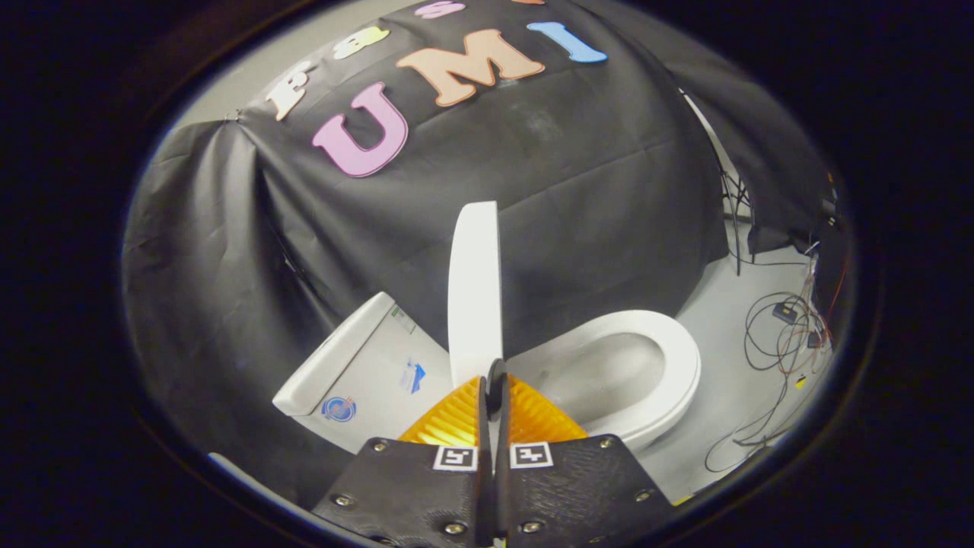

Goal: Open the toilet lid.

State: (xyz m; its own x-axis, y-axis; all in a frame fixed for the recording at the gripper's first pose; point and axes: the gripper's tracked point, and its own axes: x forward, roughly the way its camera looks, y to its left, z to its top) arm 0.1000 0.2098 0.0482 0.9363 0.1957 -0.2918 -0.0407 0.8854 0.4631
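Note:
The white toilet lid point(473, 289) stands raised and nearly upright, seen edge-on just ahead of my fingertips. To its left lies the white tank point(358, 365) with stickers on it. To its right the seat ring point(681, 365) and the bowl point(609, 373) lie uncovered. My gripper point(494, 378) is shut, its two fingers pressed together with nothing between them. The fingertips sit at the lid's lower edge, on its bowl side; I cannot tell whether they touch it.
Black cloth hangs behind the toilet and to its left. Loose cables point(784, 335) and small boxes lie on the grey floor point(723, 304) to the right of the bowl.

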